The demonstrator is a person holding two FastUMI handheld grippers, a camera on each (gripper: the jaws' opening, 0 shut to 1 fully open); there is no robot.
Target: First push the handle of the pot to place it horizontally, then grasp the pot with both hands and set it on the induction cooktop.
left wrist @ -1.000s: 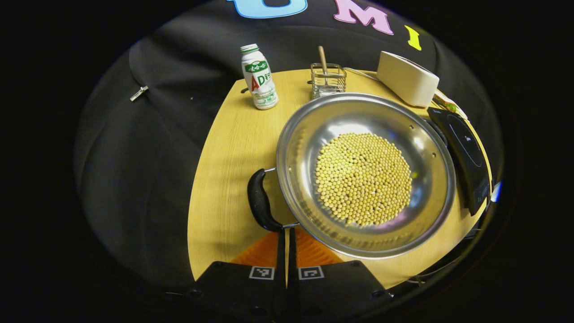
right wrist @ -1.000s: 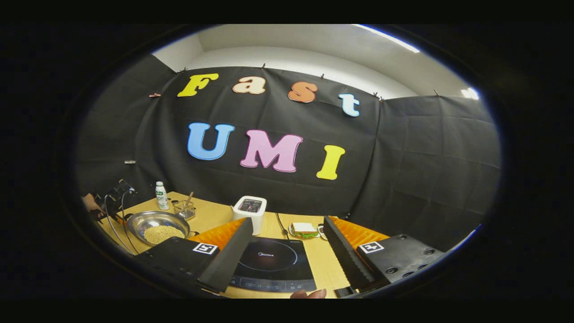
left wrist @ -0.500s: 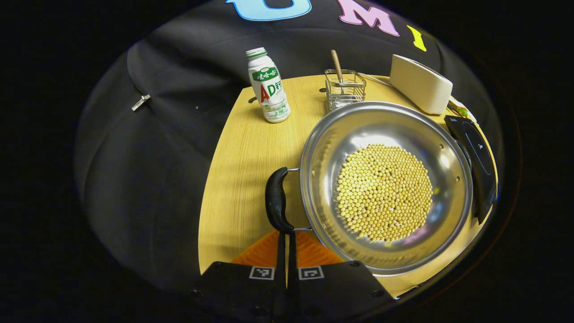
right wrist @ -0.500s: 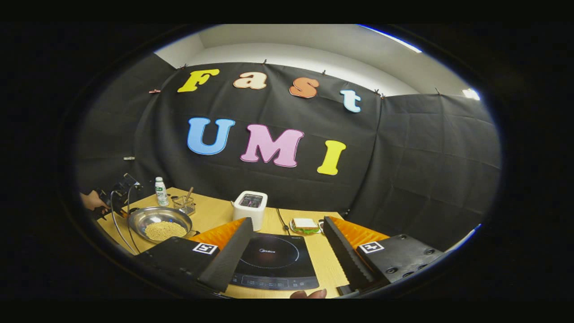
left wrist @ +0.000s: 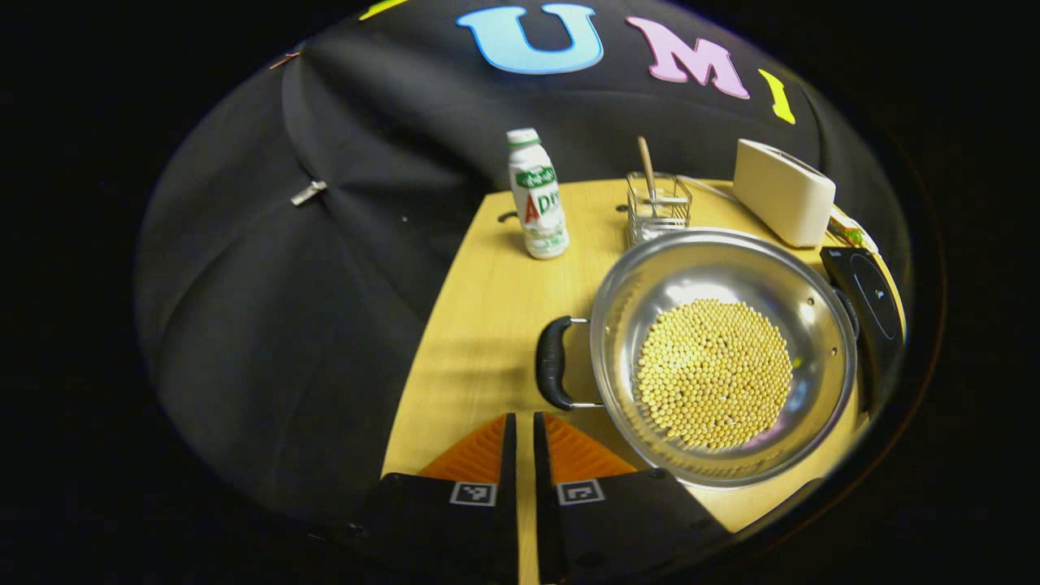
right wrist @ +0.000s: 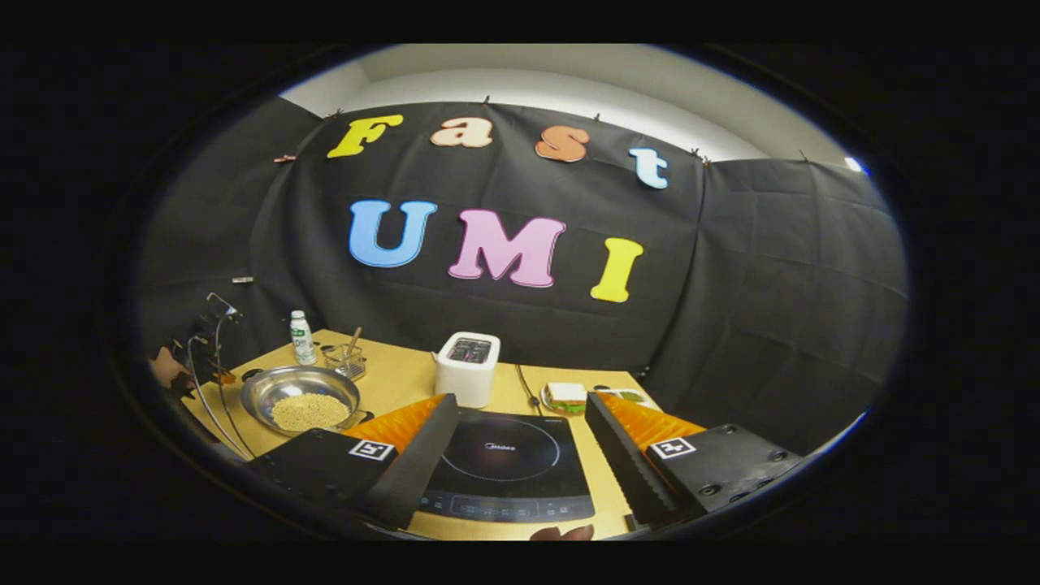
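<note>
A steel pot (left wrist: 617, 341) full of yellow beans (left wrist: 713, 372) sits on the wooden table (left wrist: 479, 341). Its black near handle (left wrist: 552, 362) points toward my side. My left gripper (left wrist: 520, 421) is shut, its tips just short of that handle and apart from it. In the right gripper view the pot (right wrist: 262, 388) lies at the far left, and the black induction cooktop (right wrist: 504, 455) sits straight ahead between the fingers of my open right gripper (right wrist: 515, 418). The cooktop's edge (left wrist: 873, 301) also borders the pot's far side in the left gripper view.
Behind the pot stand a white drink bottle (left wrist: 536, 195), a wire holder with a wooden utensil (left wrist: 656, 207) and a white toaster (left wrist: 782, 192). A sandwich on a plate (right wrist: 564, 396) lies beyond the cooktop. A hand (right wrist: 165, 370) holds the left gripper at the table's left edge.
The left gripper has drawn back from the pot's handle, which it touched before; a gap now shows. The pot looks smaller and farther. The right gripper view tilted down slightly.
</note>
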